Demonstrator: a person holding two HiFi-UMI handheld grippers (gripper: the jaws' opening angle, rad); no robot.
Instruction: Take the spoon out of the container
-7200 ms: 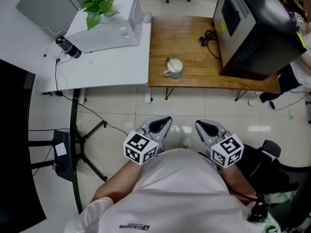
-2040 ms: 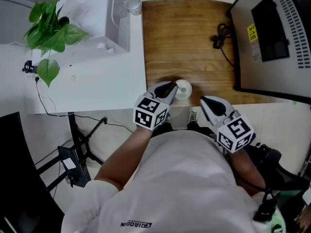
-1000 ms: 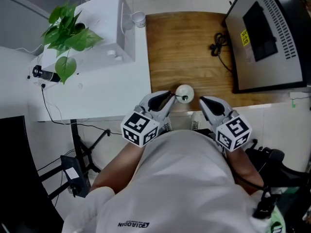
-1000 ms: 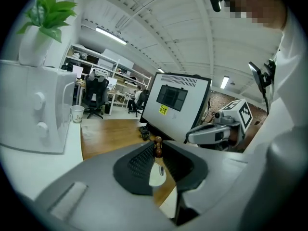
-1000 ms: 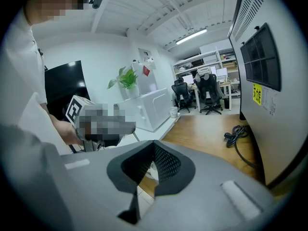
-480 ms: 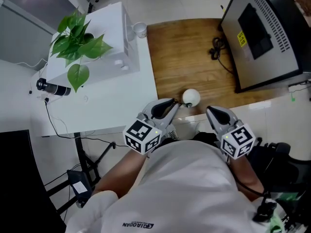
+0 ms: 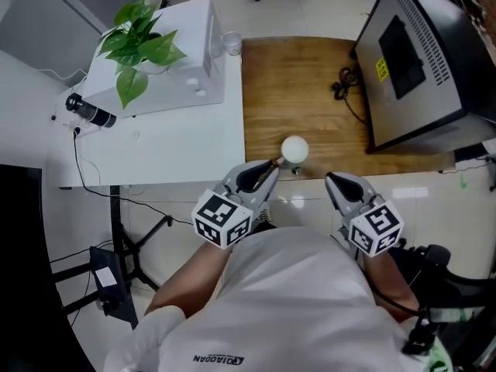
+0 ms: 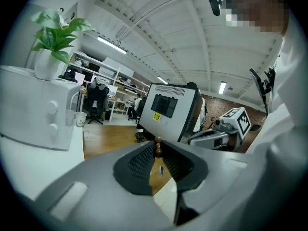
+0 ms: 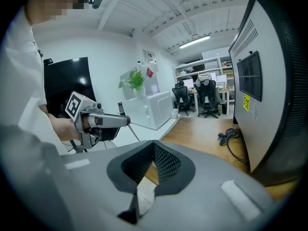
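At the far left a white counter (image 7: 170, 142) carries a leafy green plant (image 7: 143, 29) on top of a boxy white appliance (image 7: 182, 60), with a small paper cup (image 7: 232, 43) at its right corner. Beside it stands the wooden counter (image 7: 302, 84), its top a warm brown with visible grain.

The left gripper (image 7: 269, 167) reaches over the near edge of that wood. Its fingers (image 8: 139, 160), dark pads with a ribbed face, are nearly together and clamp the spoon (image 8: 157, 147) by its thin brown handle, which looks like turned wood and ends in a small beaded knob. In the left gripper view the handle stands almost upright between the pads, knob end up and just clear of the fingertips. From the head view the handle's long axis slants up and to the right, from the fingertips toward the container (image 7: 294, 149). This is a round white cup near the front edge of the wood, just beside the fingertips. The spoon's bowl is not visible, so I cannot tell whether it is inside the cup.

The right gripper (image 7: 332, 180) hangs over the tiled floor, apart from the cup, its fingertips touching and holding nothing. At the far right a coiled black cable (image 7: 345, 91) lies before a large black cabinet (image 7: 418, 53).
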